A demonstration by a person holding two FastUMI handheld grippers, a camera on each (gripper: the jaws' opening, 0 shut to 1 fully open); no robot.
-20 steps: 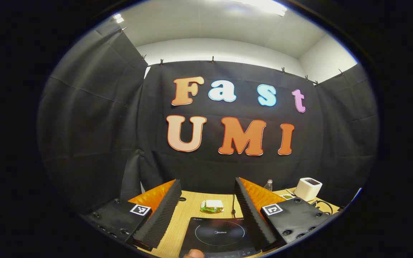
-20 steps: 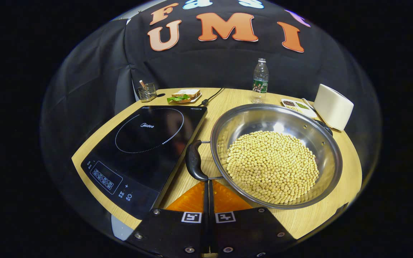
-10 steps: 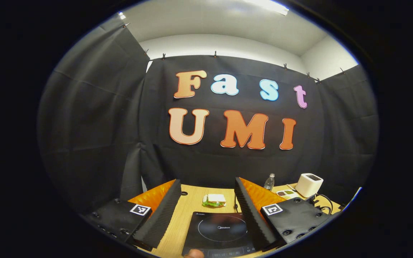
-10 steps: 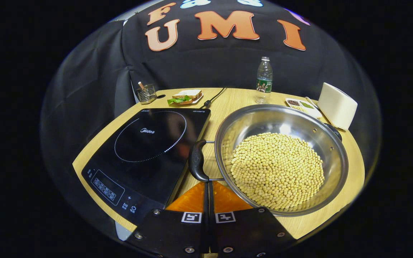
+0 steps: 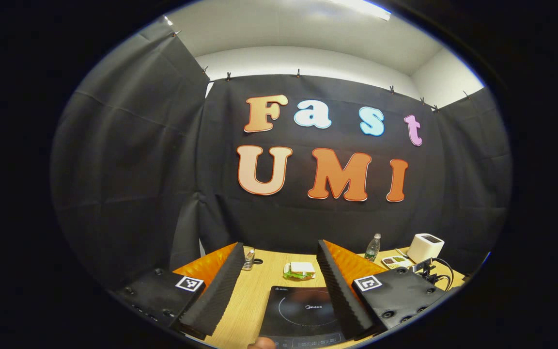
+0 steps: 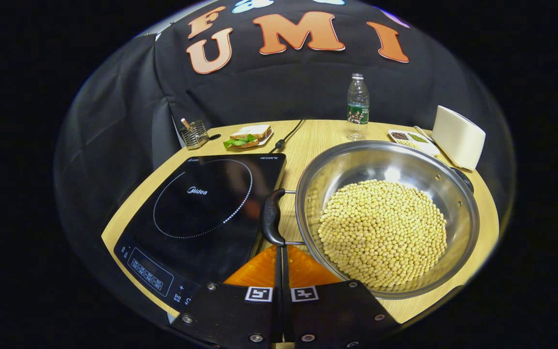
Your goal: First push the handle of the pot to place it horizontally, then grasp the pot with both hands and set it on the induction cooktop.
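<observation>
My right claw (image 6: 279,247) has its fingers pressed together with nothing between them, the tips just at the lower end of the pot's near handle (image 6: 272,217). That black handle runs roughly away from me, its long axis pointing toward the back of the desk (image 6: 317,133), and it sits in the narrow gap between the induction cooktop (image 6: 201,203) and the steel pot (image 6: 388,215). I cannot tell whether the tips actually touch the handle. The pot stands on the desk to the right of the cooktop, just beside it, and holds a heap of pale beans (image 6: 383,232). Its second handle (image 6: 464,175) pokes out at the far right rim, mostly hidden behind the wall of the pot.

My left claw (image 5: 279,278) is spread wide, empty, held above the near edge of the cooktop (image 5: 303,315), whose front is cut off at the bottom of the left gripper view. A fingertip (image 5: 261,344) shows at that edge.

Behind the cooktop lie a sandwich (image 6: 249,135) and a wire holder (image 6: 192,134); a cord (image 6: 286,135) trails off the back edge. A water bottle (image 6: 357,106), a small divided dish (image 6: 412,140) and a white toaster (image 6: 458,138) stand near the far right corner, close behind the pot. The pot's near rim almost reaches the front edge of the desk; the cooktop's surface is bare.
</observation>
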